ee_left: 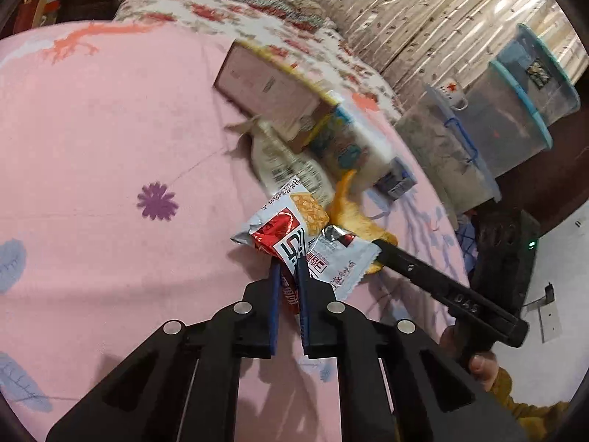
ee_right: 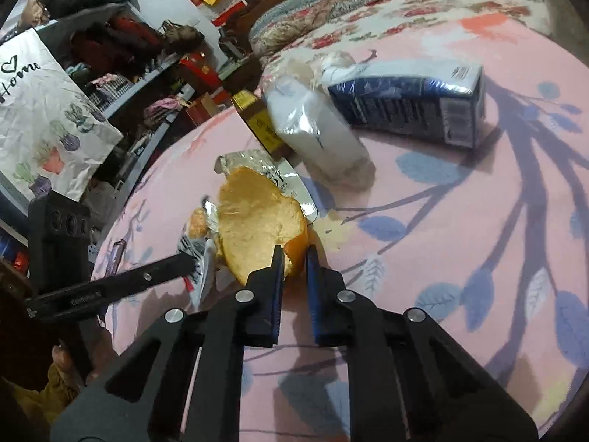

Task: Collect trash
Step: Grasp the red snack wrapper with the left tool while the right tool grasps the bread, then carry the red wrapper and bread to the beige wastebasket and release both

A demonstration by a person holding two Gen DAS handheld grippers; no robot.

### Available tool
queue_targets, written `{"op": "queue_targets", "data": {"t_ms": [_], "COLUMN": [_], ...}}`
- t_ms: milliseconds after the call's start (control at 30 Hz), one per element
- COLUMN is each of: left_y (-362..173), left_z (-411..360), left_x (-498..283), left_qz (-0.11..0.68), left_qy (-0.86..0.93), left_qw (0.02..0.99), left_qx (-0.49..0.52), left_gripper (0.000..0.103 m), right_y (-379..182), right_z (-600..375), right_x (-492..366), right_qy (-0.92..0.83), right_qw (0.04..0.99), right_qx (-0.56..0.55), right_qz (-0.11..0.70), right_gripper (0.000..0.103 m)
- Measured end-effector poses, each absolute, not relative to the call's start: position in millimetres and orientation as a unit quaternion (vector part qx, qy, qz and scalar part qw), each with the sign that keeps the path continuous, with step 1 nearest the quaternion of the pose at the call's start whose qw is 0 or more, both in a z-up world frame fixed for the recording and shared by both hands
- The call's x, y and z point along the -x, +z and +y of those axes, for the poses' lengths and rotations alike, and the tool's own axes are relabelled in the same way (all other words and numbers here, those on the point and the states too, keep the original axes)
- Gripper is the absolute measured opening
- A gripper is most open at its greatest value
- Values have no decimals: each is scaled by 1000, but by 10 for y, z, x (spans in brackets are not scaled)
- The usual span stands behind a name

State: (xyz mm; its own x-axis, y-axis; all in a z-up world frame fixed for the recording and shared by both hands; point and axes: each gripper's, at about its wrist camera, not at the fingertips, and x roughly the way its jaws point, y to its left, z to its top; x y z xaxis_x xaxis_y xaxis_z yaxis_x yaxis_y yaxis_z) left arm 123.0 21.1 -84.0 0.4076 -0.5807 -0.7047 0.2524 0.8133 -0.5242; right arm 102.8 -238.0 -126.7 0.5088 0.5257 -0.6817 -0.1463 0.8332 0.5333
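A red and white snack wrapper [ee_left: 291, 224] lies crumpled on the pink bedsheet [ee_left: 110, 147], and my left gripper [ee_left: 288, 259] is shut on its lower end. Just to its right is a curled orange peel [ee_left: 346, 206]. My right gripper [ee_left: 379, 249] comes in from the right and grips that peel. In the right wrist view the peel [ee_right: 257, 217] stands up between the blue pads of my right gripper [ee_right: 294, 256], which is shut on its lower edge. The left gripper [ee_right: 191, 263] pokes in from the left, holding the wrapper [ee_right: 206, 254].
Behind the trash lie a pink box [ee_left: 265, 84], a white barcoded pouch [ee_left: 291, 165], a tissue pack [ee_right: 316, 129] and a blue carton [ee_right: 412, 107]. Plastic storage boxes [ee_left: 478, 136] stand beside the bed. A floral quilt [ee_left: 257, 18] covers the far end.
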Motion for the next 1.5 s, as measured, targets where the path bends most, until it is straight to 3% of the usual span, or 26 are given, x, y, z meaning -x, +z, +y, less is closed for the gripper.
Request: {"op": "queue_targets", "data": {"t_ms": [267, 500, 867, 1267, 1333, 1367, 1400, 1500], "left_y": [-417, -365, -381, -243, -282, -317, -369, -452], "left_z": [87, -550, -2192, -4474, -4747, -4886, -5012, -5105], "left_x": [-1192, -1310, -1699, -2480, -2579, -2622, -2657, -2680], "left_qz": [443, 460, 480, 462, 453, 453, 451, 463], "left_qy": [-304, -345, -430, -479, -471, -463, -447, -444], "left_qw": [823, 808, 764, 743, 753, 757, 766, 761], "left_qx": [184, 130, 23, -70, -82, -91, -103, -101], "left_gripper": [8, 8, 8, 9, 25, 55, 66, 62], "right_y": [-1048, -1092, -987, -880, -952, -1014, -1075, -1173], "right_z": [-2932, -3729, -4859, -6572, -6759, -6831, -6864, -6952], "right_x": [-677, -409, -250, -583, -712, -795, -884, -905], "right_qy": [178, 96, -1, -144, -159, -163, -163, -164], "right_qw": [858, 867, 885, 883, 877, 871, 864, 851], "right_qx": [-247, -299, -334, -376, -386, -392, -399, -426], "right_qz": [414, 387, 323, 241, 238, 247, 259, 258], "right_gripper": [10, 10, 10, 11, 15, 15, 23, 73]}}
